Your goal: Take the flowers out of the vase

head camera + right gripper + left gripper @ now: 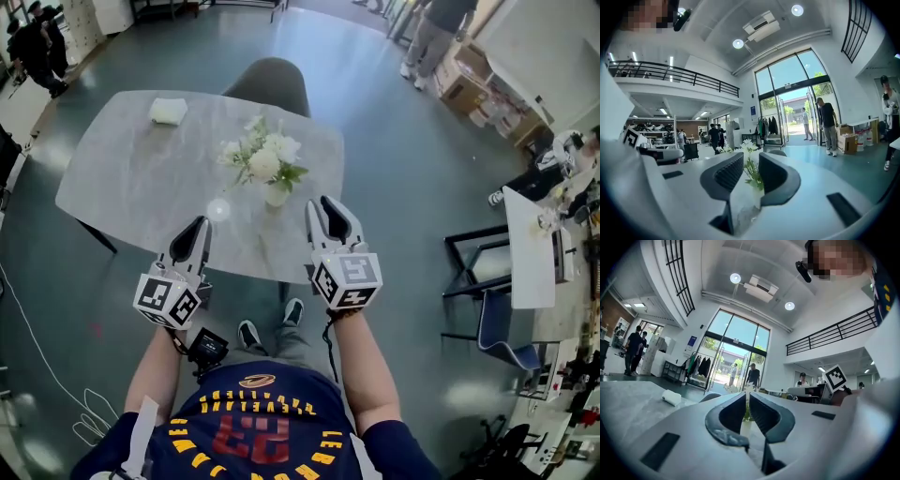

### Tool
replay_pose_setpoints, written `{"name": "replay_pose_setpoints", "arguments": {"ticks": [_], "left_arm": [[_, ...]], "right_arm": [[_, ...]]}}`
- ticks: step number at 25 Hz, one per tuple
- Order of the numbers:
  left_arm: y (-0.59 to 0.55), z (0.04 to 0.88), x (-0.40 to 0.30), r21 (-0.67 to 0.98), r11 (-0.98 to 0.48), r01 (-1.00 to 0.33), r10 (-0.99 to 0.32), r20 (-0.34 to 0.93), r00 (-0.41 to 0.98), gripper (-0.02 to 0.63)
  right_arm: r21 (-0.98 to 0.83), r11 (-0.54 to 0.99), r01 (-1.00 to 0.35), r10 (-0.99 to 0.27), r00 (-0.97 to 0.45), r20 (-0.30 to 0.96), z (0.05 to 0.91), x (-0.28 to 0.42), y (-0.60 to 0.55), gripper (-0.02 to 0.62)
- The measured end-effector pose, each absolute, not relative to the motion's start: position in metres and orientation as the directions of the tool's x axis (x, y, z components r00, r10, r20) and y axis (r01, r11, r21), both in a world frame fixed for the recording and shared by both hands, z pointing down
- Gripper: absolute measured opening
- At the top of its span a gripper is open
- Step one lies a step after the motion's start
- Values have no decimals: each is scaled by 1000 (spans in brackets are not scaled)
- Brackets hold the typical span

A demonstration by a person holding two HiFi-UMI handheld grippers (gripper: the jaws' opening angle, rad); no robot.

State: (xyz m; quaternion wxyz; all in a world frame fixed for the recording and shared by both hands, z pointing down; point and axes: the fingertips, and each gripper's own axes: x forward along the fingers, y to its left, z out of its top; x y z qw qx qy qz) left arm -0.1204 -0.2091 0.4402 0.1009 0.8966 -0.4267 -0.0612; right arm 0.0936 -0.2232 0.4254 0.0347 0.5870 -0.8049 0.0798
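Left tool (199,227), jaws together and empty, and right tool (322,208), jaws narrowly parted on nothing, both sit just short of the vase (277,195), which stands on the tabletop (131,178) with the flowers (262,157) in it. The vase looks small and light, so pulling the stems unsteadied, or nudging it with the shut left tool, could tip it. The stems inside the vase, and any water, are hidden.

Left gripper (747,394) hides most of the vase (746,430) (flowers (747,411) too).
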Motion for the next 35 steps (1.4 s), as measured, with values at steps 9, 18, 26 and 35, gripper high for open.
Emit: {"name": "replay_pose_setpoints", "arguments": {"ticks": [9,18,26,35], "left_arm": [[-236,505,-60,206,-653,-729,-722,124,681,96],[-278,578,-8,207,-652,-729,-670,294,682,220],[-301,615,4,179,-638,-749,-660,373,652,313],[-317,640,17,177,-646,-742,-639,407,653,322]], "right_arm": [[-50,412,-910,-864,-407,295,488,66,-297,233],[-72,459,-886,-789,-443,424,540,65,-354,324],[-70,483,-873,-765,-459,451,547,52,-364,351],[-42,489,-871,-762,-450,466,548,49,-372,350]]}}
